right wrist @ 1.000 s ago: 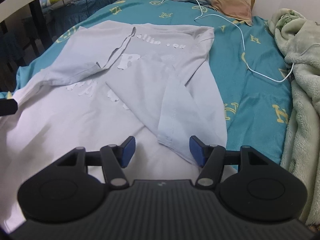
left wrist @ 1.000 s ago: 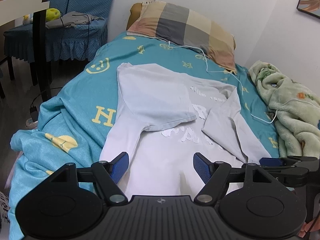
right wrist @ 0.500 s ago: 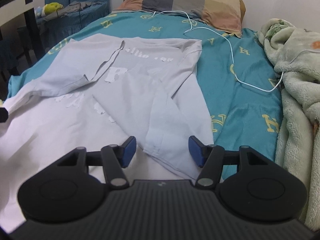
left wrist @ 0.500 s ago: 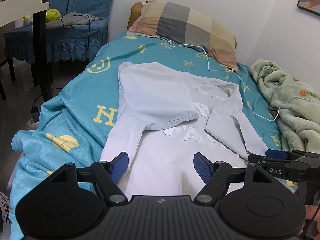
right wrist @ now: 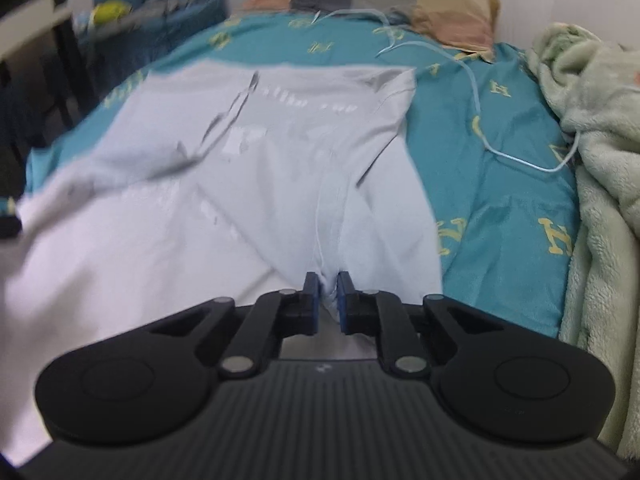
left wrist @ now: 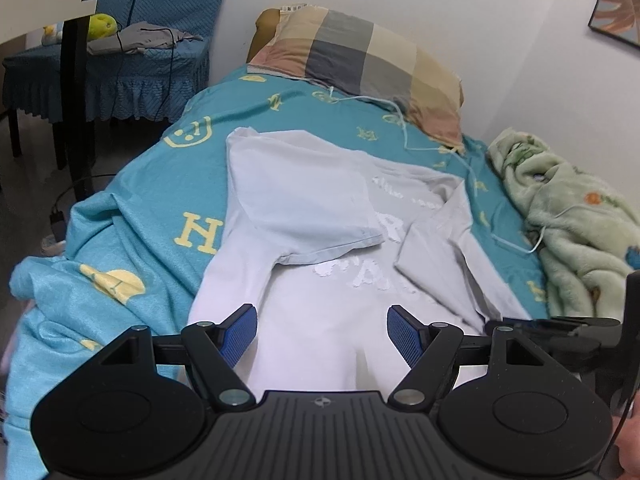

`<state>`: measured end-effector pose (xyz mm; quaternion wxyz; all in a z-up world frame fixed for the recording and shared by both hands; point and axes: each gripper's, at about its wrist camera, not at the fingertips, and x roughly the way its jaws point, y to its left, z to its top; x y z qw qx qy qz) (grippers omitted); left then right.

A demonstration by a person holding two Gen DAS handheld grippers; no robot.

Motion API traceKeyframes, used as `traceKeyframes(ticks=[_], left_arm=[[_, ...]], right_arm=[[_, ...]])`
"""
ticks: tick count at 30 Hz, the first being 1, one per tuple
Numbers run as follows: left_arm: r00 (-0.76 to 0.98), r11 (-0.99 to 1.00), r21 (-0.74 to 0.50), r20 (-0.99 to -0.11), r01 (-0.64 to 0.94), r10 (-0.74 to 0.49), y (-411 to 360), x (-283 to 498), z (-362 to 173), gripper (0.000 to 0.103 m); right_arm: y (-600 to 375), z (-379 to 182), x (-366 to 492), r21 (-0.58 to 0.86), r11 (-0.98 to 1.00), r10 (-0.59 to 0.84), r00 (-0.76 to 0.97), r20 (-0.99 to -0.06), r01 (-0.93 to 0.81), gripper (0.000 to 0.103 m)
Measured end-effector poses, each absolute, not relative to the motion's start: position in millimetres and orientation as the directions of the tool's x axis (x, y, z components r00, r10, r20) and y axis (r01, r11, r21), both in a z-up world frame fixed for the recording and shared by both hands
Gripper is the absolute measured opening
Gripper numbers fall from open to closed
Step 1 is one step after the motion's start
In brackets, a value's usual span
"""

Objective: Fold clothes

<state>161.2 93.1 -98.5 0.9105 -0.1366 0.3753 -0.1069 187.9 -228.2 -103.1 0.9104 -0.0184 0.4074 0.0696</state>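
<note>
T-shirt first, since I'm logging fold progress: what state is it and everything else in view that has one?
T-shirt: spread on the bed, both sleeves folded inward, bottom not yet folded.
Right tongs: shut on a pinch of T-shirt fabric.
Left tongs: open, hovering above the shirt's lower part.
White cable: lying loose across the bedsheet.
Green blanket: crumpled, unfolded.

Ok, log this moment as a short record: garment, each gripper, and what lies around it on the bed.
garment: white T-shirt spread on teal bedsheet, both sleeves folded inward
left gripper: open, over the shirt's lower part
right gripper: shut on a pinch of shirt fabric
pillow: plaid, at the head of the bed
blanket: green, beside the shirt
cable: white, on the sheet
</note>
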Motion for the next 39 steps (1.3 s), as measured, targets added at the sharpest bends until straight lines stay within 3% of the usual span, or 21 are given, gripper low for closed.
traceKeyframes(ticks=[6, 13, 16, 21, 22, 24, 26, 29, 33, 39], left_arm=[[0.665, 0.845, -0.515, -0.580, 0.148, -0.470, 82.5, 165.0, -92.9, 0.079], [0.559, 0.626, -0.778, -0.500, 0.046, -0.661, 34.6, 220.5, -125.5, 0.080], [0.535, 0.528, -0.847, -0.473, -0.058, -0.700, 19.1, 253.0, -152.4, 0.081], [0.570, 0.550, -0.810, -0.556, -0.206, -0.605, 6.4, 289.5, -178.6, 0.079], [0.582, 0.564, -0.797, -0.569, -0.216, -0.581, 5.2, 295.8, -180.2, 0.075], [0.593, 0.565, -0.796, -0.567, -0.217, -0.571, 2.6, 308.3, -180.7, 0.050], [0.571, 0.579, -0.795, -0.564, -0.180, -0.597, -5.4, 321.7, -173.4, 0.004], [0.576, 0.659, -0.750, -0.561, -0.050, -0.595, -24.5, 332.2, -139.3, 0.002], [0.593, 0.655, -0.745, -0.472, 0.128, -0.653, -39.8, 352.2, -71.6, 0.002], [0.618, 0.748, -0.591, -0.475, 0.303, -0.626, -39.3, 400.3, 1.7, 0.002]], right_arm=[[-280.0, -50.9, 161.0, 0.359, 0.933, 0.273, 0.704, -0.656, -0.028, 0.011], [-290.0, -48.8, 138.5, 0.465, 0.884, 0.382, 0.661, -0.646, -0.057, 0.011], [-292.6, -54.0, 138.3, 0.488, 0.870, 0.412, 0.649, -0.640, -0.070, 0.011], [-296.5, -57.1, 137.0, 0.522, 0.847, 0.461, 0.625, -0.630, -0.099, 0.011], [-295.0, -58.5, 136.6, 0.522, 0.847, 0.468, 0.612, -0.637, -0.105, 0.011], [-291.8, -61.8, 136.6, 0.524, 0.844, 0.484, 0.588, -0.648, -0.117, 0.011], [-286.1, -64.6, 134.8, 0.536, 0.833, 0.507, 0.570, -0.646, -0.133, 0.011], [-275.3, -64.9, 131.6, 0.556, 0.815, 0.540, 0.560, -0.628, -0.163, 0.011], [-250.7, -55.5, 131.2, 0.561, 0.800, 0.567, 0.577, -0.588, -0.215, 0.012], [-194.8, -26.0, 174.8, 0.516, 0.808, 0.558, 0.650, -0.516, -0.284, 0.012]])
